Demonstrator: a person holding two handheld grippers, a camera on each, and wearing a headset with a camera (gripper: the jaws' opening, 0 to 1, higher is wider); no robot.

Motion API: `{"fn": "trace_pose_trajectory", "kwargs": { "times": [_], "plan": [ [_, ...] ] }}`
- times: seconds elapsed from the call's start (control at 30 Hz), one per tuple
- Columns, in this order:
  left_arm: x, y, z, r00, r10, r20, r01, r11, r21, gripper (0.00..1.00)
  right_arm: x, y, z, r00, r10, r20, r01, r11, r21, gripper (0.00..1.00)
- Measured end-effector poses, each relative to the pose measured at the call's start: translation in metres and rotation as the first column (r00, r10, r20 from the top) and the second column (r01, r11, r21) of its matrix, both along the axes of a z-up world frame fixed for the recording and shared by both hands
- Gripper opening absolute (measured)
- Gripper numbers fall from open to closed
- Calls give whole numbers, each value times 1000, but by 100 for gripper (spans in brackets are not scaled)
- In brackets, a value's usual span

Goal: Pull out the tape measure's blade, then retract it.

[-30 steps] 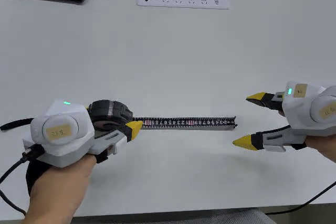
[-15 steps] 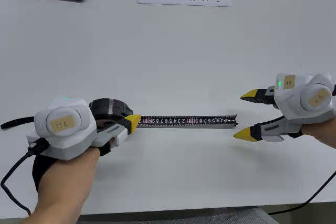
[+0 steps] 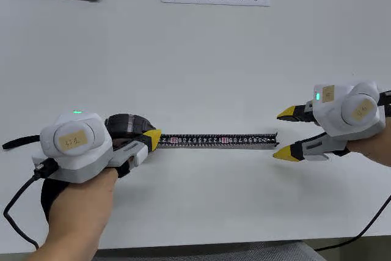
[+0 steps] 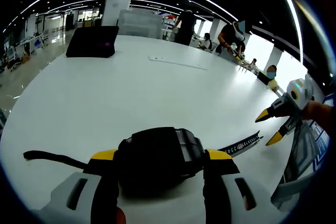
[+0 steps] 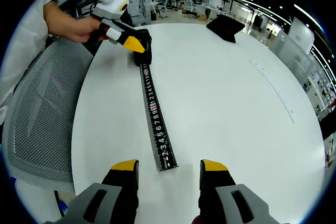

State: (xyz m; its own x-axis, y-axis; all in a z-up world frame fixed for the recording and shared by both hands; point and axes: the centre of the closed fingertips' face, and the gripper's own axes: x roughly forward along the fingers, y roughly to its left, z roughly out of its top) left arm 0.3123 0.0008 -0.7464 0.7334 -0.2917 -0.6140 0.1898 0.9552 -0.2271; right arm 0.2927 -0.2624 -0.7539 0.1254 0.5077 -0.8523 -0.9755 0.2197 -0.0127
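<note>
left gripper [image 4: 160, 157] clamped the tape measure case [image 3: 125, 128] near the desk's [image 3: 201, 59] front edge as anchor. blade [image 3: 217, 141] lay extended flat. right gripper [image 3: 283, 134] gaped empty at the hook end, probably released for retraction.

The tape measure case [image 3: 127, 126] clamped between the left gripper's [image 4: 161, 156] jaws looks like matt black plastic with a ribbed, rubbery skin. The blade [image 3: 220, 141] running from it towards the right gripper [image 3: 283, 134] is thin and dark, with a faint sheen and white printed marks. Both grippers have smooth, slightly glossy white plastic shells, matt yellow jaw tips and tan paper labels [image 3: 72, 140]. The table [image 3: 201, 59] under them is white, smooth and faintly shiny. Beside the left gripper, a chair [image 5: 42, 103] shows grey open-mesh cloth.
</note>
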Motion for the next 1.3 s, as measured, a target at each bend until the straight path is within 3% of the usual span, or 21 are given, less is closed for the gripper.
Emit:
{"fn": "trace_pose_trajectory", "kwargs": {
  "times": [0.93, 1.3],
  "plan": [
    [0, 0, -2, 1000, -5, -10, 5, 1000, -3, 61, -2, 4, -17, 994, 94, -57, -97, 994, -51, 21],
    [0, 0, -2, 1000, -6, -15, 5, 1000, -4, 61, -4, 3, -22, 990, 133, -52, -137, 987, -81, 16]
  ]
}}
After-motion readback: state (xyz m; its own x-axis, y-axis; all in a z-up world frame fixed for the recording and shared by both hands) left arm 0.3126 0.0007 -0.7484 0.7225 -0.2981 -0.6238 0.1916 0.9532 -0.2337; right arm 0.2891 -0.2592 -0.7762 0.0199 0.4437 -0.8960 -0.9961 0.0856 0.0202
